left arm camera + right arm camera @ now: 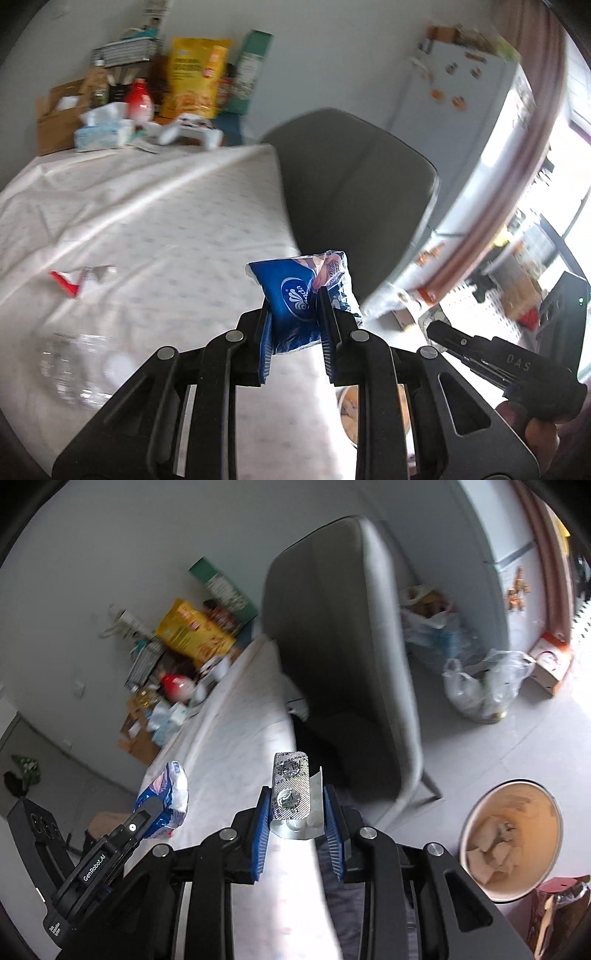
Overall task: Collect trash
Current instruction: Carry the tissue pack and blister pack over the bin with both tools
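The left gripper is clamped on a blue tissue packet, and the right gripper is clamped on a silver blister strip. Both pieces of trash are held in the air over the right edge of the table, with a grey chair just beyond them and an open round bin on the floor to the near right.

The tissue packet looks light and soft: thin, slick film that crumples where the pads squeeze its waist, so it probably needs only a gentle pinch, but it could slide out if the hold loosens. It is caught across its middle, its long axis running from near to far along the fingers, with the torn, puckered end pointing away toward the chair.

The blister strip also seems nearly weightless, but stiffer, a springy foil-backed sheet with sharp corners that would buckle under a hard squeeze. The pads press on its two long edges near its lower end. Its long axis points forward and up, away from the gripper, foil face toward the camera, and most of its length stands clear of the pads.

On the table, a red-and-white wrapper scrap and a crushed clear plastic bottle lie at the near left, not yet collected
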`<state>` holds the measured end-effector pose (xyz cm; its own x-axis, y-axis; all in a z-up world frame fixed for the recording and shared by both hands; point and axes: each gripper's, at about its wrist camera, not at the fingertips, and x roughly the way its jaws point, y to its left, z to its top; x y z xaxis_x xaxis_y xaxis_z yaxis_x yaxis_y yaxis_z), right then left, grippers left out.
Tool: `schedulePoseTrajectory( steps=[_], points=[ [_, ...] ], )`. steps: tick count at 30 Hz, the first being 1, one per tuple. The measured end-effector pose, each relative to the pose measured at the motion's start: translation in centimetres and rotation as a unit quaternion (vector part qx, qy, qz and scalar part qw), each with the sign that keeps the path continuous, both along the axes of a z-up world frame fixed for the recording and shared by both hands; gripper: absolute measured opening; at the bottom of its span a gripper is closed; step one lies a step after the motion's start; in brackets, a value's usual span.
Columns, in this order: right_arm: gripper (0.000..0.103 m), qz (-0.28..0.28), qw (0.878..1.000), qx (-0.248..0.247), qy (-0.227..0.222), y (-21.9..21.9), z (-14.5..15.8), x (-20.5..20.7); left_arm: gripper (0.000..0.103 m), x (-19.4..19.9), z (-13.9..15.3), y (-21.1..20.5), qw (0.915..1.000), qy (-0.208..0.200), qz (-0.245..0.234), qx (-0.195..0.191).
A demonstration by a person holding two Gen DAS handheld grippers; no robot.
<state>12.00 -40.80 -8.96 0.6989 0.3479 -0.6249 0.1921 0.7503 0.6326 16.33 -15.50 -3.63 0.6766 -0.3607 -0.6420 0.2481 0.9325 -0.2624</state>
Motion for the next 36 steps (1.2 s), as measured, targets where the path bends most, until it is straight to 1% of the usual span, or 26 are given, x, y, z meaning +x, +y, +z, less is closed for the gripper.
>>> schedulePoseTrajectory(
  steps=[6, 12, 17, 21, 28, 31, 32, 33, 35, 36],
  points=[
    [0.029, -0.035, 0.999, -0.006, 0.018, -4.1, -1.6, -2.3, 0.022, 0.0, -1.4, -4.2, 0.9992, 0.017, -0.036, 0.009],
    [0.029, -0.063, 0.997, -0.016, 0.030, -7.0, -2.7, -4.0, 0.022, 0.0, -3.0, -7.9, 0.9970, 0.033, -0.066, 0.024],
    [0.029, -0.083, 0.995, -0.017, 0.045, -9.2, -4.1, -5.2, 0.022, 0.1, -4.6, -11.0, 0.9939, 0.050, -0.091, 0.036],
    [0.030, -0.096, 0.994, -0.021, 0.058, -10.6, -5.2, -6.0, 0.022, 0.0, -5.7, -12.8, 0.9912, 0.062, -0.109, 0.043],
    [0.031, -0.108, 0.990, -0.024, 0.089, -12.7, -7.8, -7.3, 0.022, -0.2, -7.2, -14.9, 0.9866, 0.079, -0.130, 0.058],
    [0.034, -0.112, 0.988, -0.016, 0.103, -13.4, -9.0, -7.8, 0.022, -0.5, -7.6, -15.4, 0.9848, 0.085, -0.137, 0.063],
    [0.038, -0.114, 0.988, -0.016, 0.103, -13.6, -9.3, -8.1, 0.022, -0.6, -7.7, -15.6, 0.9843, 0.085, -0.140, 0.067],
    [0.047, -0.115, 0.988, -0.018, 0.105, -13.8, -9.5, -8.2, 0.022, -0.7, -7.8, -15.7, 0.9839, 0.086, -0.141, 0.069],
    [0.055, -0.122, 0.987, -0.017, 0.105, -14.3, -9.9, -8.7, 0.022, -0.8, -8.2, -15.9, 0.9832, 0.089, -0.142, 0.072],
    [0.055, -0.125, 0.986, -0.016, 0.106, -14.7, -10.1, -8.8, 0.022, -0.8, -8.4, -16.1, 0.9827, 0.091, -0.144, 0.073]
  ],
)
